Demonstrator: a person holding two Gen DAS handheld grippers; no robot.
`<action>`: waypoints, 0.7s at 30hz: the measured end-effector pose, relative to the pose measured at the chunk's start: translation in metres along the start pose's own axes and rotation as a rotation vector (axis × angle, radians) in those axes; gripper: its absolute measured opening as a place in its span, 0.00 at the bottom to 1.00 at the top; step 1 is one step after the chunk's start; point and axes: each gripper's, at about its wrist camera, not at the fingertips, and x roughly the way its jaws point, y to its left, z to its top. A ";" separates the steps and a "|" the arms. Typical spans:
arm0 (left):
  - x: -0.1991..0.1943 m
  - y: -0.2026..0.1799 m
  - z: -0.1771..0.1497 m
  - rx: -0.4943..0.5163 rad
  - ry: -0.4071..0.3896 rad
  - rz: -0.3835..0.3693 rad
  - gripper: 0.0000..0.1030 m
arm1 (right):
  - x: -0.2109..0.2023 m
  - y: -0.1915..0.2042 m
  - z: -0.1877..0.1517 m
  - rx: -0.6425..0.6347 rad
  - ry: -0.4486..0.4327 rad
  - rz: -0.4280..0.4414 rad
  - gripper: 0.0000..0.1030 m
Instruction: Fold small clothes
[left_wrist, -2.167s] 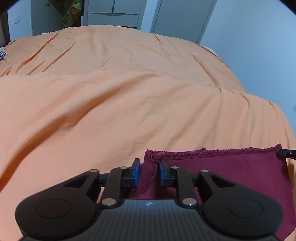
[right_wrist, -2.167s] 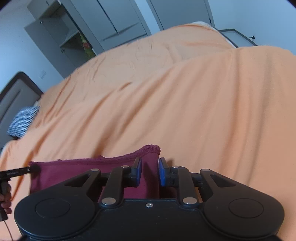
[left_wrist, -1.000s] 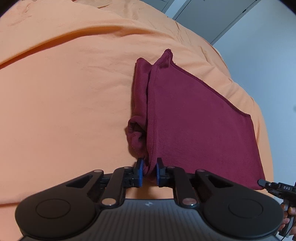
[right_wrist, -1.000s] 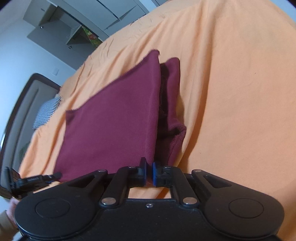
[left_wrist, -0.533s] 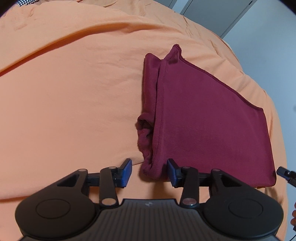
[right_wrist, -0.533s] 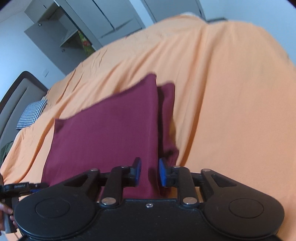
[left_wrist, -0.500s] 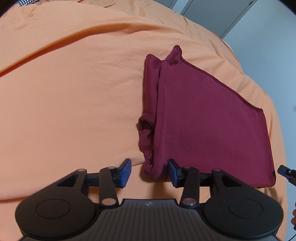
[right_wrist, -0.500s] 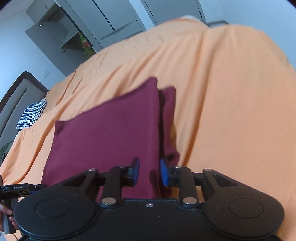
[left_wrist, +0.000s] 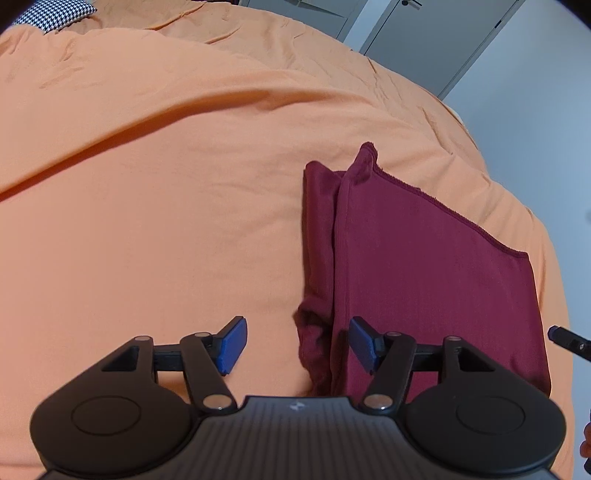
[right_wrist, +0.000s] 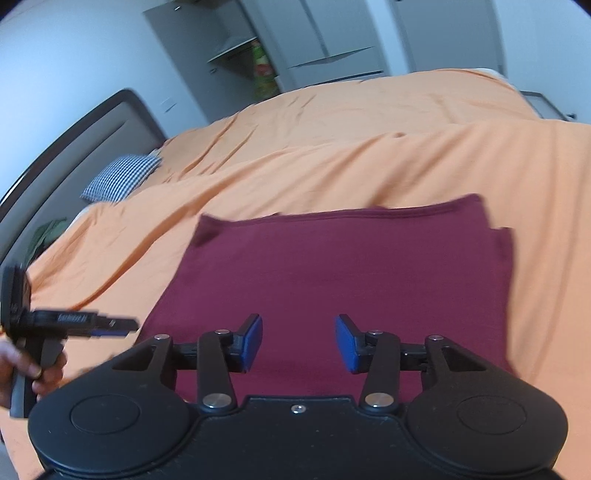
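On the orange bedspread (left_wrist: 184, 221) lies one maroon cloth (left_wrist: 424, 266), folded flat, its doubled fold edge running up the left side in my left wrist view with a bunched lump at the near end, and its stitched hem running along the far right. My left gripper (left_wrist: 295, 347) hangs over that near fold corner with both blue pads spread wide apart and nothing between them; the cloth's bunched end sits in the gap below, and I cannot tell whether either pad touches it. My right gripper (right_wrist: 298, 341) hovers over the near edge of the same cloth (right_wrist: 351, 269), its jaws likewise parted and empty. From the right wrist view the cloth reads as a broad rectangle with a second layer peeking out at the far right corner. Bare spread surrounds it on every side: a wide stretch to the left in my left view, a long rise of wrinkled fabric beyond it toward the grey wardrobe doors (right_wrist: 332, 40), and a narrower strip on the right before the bed drops away. One checked pillow (right_wrist: 122, 177) rests by the dark headboard (right_wrist: 74, 147). A hand (right_wrist: 22, 373) grips the left tool's handle at the frame's left edge; small white lettering on that tool's bar is too blurred to read. Two grippers, one cloth, one pillow.
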 end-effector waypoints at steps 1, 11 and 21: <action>0.002 0.000 0.003 0.004 0.001 -0.001 0.66 | 0.004 0.005 0.000 -0.012 0.006 0.008 0.46; 0.032 0.001 0.031 0.002 0.010 -0.026 0.66 | 0.032 0.031 -0.013 -0.057 0.025 -0.010 0.43; 0.074 -0.011 0.050 0.029 0.068 -0.063 0.67 | 0.095 0.034 -0.013 -0.180 0.100 -0.111 0.17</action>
